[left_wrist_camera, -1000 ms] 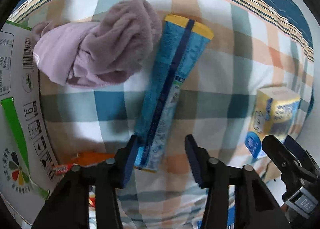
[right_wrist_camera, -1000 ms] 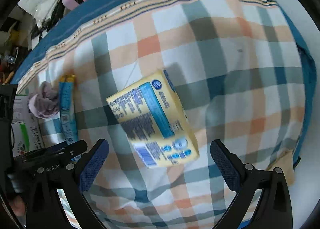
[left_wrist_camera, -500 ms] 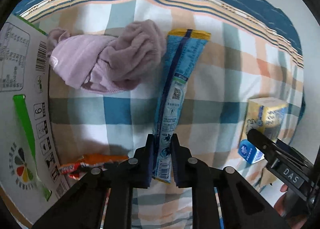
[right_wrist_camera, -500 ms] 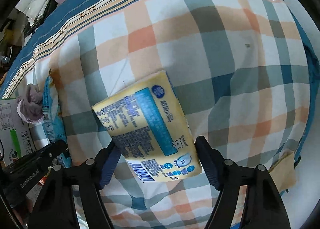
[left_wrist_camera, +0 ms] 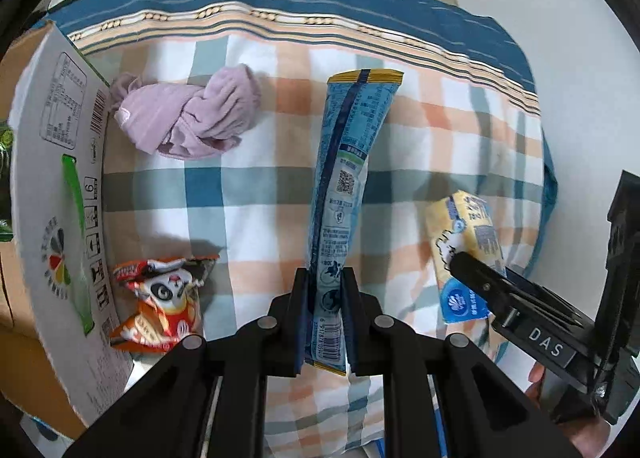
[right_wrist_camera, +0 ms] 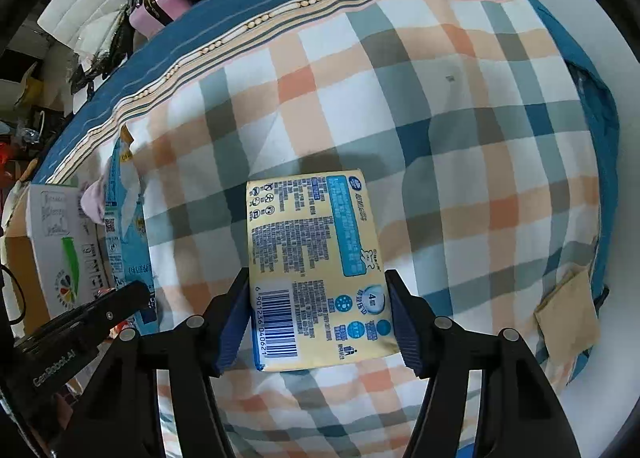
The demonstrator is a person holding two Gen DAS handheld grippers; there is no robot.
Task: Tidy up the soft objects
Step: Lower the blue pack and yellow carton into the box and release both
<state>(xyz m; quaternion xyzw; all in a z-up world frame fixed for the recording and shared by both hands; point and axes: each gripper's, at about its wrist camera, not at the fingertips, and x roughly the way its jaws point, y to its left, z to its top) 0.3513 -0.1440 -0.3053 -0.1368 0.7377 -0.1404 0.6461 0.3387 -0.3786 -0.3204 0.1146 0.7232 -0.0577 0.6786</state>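
Gripping both items at once here: the left gripper (left_wrist_camera: 325, 324) pinches the near end of the long blue packet (left_wrist_camera: 347, 173), which sticks out ahead, and the right gripper (right_wrist_camera: 320, 318) clamps the yellow tissue pack (right_wrist_camera: 316, 266). Looks like the pickup step; next is probably swinging them left to the cardboard box (left_wrist_camera: 60, 193), lifting gently.

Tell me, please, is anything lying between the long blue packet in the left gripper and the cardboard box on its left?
Yes. The left gripper is shut on the long blue packet. Between it and the cardboard box lie the purple cloth, further from the gripper, and the orange snack bag, close to the box wall.
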